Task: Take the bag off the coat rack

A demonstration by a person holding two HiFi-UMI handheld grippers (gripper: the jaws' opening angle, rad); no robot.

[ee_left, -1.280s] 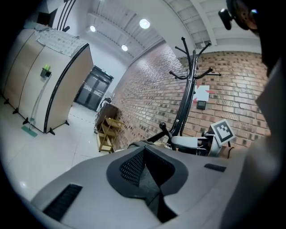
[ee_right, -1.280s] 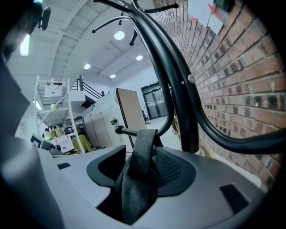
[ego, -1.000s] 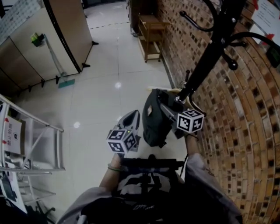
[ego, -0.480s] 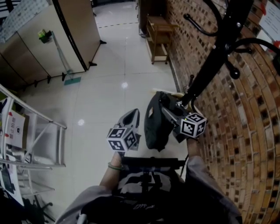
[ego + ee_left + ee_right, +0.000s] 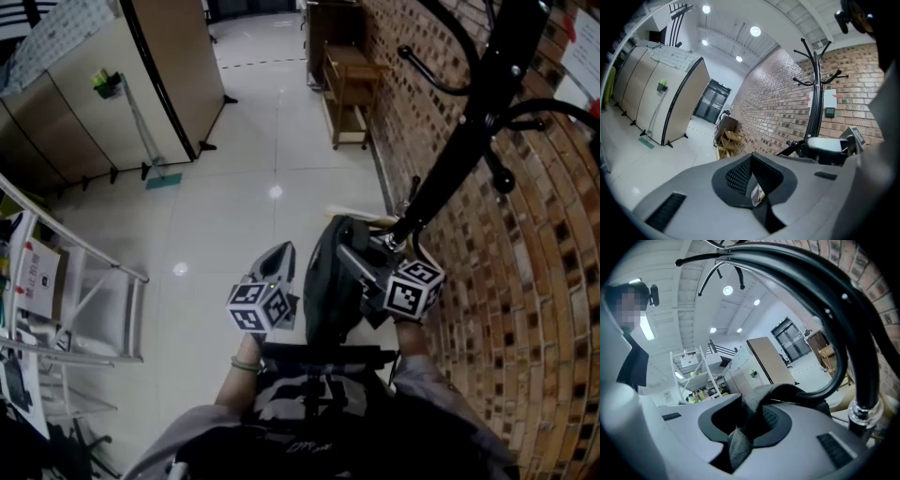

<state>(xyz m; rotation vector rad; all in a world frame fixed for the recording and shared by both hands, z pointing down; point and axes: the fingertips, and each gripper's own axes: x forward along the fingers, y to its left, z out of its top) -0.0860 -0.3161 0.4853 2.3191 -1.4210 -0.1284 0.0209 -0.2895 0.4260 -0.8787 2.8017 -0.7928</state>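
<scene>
A dark bag [image 5: 328,281] hangs by its strap from a low hook of the black coat rack [image 5: 469,131], close to the brick wall. My right gripper [image 5: 352,248] reaches in from the right at the bag's top. In the right gripper view its jaws [image 5: 745,427] are closing, with the grey strap [image 5: 764,397] pinched between them under the curved black hook [image 5: 834,376]. My left gripper [image 5: 279,255] hovers just left of the bag without touching it. Its jaws [image 5: 757,187] stand together, with only a small pale scrap showing in the slit.
The brick wall [image 5: 525,281] runs along the right, with a wooden shelf unit [image 5: 352,94] against it farther off. A metal rack [image 5: 75,281] stands at the left. Beige partition cabinets [image 5: 103,103] and a leaning mop [image 5: 141,131] are at the far left.
The right gripper has settled a little lower at the bag's top, and the bag has shifted slightly with it. The left gripper has barely moved.
</scene>
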